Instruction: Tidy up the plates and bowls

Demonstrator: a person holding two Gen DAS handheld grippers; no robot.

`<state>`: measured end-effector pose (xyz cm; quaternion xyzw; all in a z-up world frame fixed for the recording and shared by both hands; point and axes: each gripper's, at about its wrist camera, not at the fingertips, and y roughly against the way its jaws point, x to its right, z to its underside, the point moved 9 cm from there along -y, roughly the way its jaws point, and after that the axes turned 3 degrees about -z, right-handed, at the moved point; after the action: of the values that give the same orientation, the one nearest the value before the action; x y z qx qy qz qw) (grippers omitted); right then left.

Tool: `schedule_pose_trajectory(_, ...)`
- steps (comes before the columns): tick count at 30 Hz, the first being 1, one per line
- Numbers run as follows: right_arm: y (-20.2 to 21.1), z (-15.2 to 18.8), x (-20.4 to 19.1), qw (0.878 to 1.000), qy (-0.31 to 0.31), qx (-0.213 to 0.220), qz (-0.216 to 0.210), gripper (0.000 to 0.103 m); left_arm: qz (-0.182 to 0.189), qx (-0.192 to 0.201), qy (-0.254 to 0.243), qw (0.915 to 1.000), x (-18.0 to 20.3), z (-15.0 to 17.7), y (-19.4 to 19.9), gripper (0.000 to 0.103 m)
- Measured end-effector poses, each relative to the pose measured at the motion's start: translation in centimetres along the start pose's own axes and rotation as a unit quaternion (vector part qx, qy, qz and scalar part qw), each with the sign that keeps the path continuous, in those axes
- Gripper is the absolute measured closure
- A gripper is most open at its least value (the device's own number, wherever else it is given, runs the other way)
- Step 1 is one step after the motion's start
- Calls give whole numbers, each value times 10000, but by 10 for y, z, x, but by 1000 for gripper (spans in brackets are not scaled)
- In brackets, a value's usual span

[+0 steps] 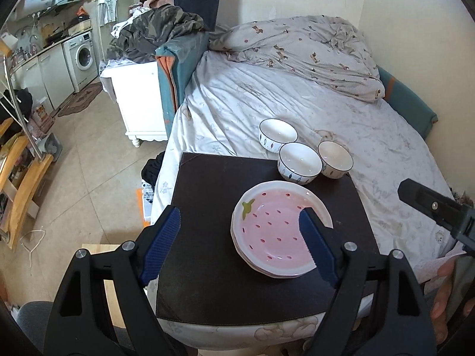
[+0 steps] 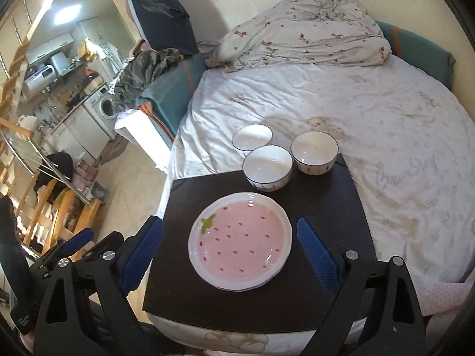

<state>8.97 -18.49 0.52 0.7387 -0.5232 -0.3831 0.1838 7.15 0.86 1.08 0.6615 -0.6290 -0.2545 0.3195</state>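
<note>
A stack of pink strawberry-pattern plates sits on a dark board laid on the bed. Three white bowls stand beyond it: one and another at the board's far edge, the third on the sheet behind. My left gripper is open and empty, above the board, its right finger over the plates' right side. My right gripper is open and empty, its fingers on either side of the plates, above them.
The bed has a rumpled duvet at the far end. A white cabinet stands left of the bed. A kitchen area with a washing machine lies far left. The other gripper shows at the right edge of the left wrist view.
</note>
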Motion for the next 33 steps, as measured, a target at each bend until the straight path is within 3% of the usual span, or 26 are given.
schedule_pose_trajectory(7, 8, -15, 11, 9999, 144, 70, -25, 9, -113, -134, 22, 9998, 2, -11, -8, 23)
schedule_pose_trajectory(15, 3, -48, 67, 9990, -439, 110, 63, 9, -44, -239, -54, 9997, 22, -37, -42, 23)
schedule_pose_trajectory(24, -69, -60, 105, 9887, -1335, -671, -130, 9, 46, -1008, -270, 9945, 38, -58, -129, 23)
schedule_pose_trajectory(29, -119, -55, 130, 9775, -1723, -1171, 336, 9, 118, -1599, -180, 9869, 49, -60, -182, 23)
schedule_pose_trajectory(33, -161, -50, 138, 9651, -2135, -1504, 182, 10, 248, -1754, -79, 9842, 59, -68, -217, 23)
